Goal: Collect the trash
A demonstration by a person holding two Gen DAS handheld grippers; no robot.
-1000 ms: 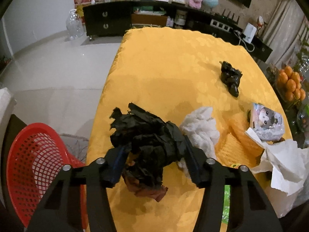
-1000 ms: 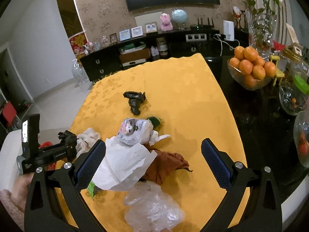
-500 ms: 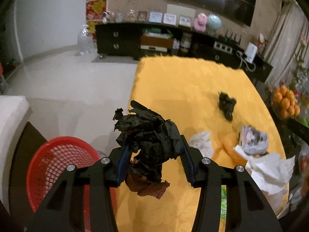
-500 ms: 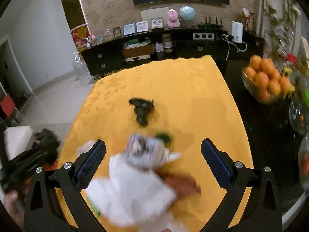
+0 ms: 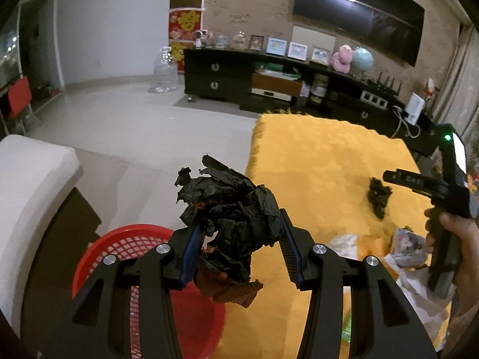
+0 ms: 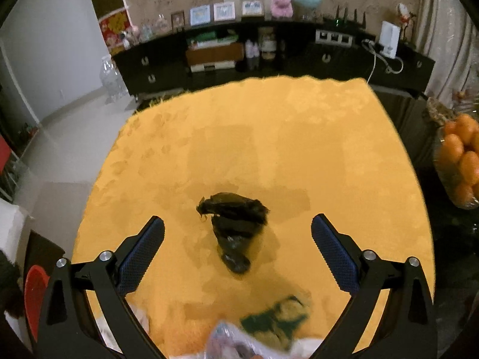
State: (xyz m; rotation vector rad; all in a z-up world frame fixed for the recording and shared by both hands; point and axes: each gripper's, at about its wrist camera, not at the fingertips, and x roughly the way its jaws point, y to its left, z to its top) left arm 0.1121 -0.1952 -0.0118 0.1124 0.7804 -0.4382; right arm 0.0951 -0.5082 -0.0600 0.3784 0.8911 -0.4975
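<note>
My left gripper (image 5: 239, 248) is shut on a crumpled black bag wad (image 5: 230, 206) with a brown scrap hanging beneath it, held in the air beside the table's left edge. Below and to the left stands a red mesh basket (image 5: 125, 251) on the floor. My right gripper (image 6: 238, 251) hovers over the yellow tablecloth (image 6: 269, 137), jaws wide and starting to close, with a small black knotted bag (image 6: 233, 227) lying between the fingers, untouched. The same small bag (image 5: 378, 194) shows in the left wrist view under the right hand's tool. Blurred wrappers (image 6: 269, 329) lie nearer me.
Tissue, a printed wrapper (image 5: 410, 245) and plastic lie at the table's near right. A bowl of oranges (image 6: 461, 161) sits on the dark table part at right. A white sofa arm (image 5: 30, 197) is left of the basket. A dark cabinet (image 6: 269, 56) lines the far wall.
The left gripper lifted the black wad off the table and swung it left toward the red basket. The right gripper swept forward from the near wrappers to over the small black bag.
</note>
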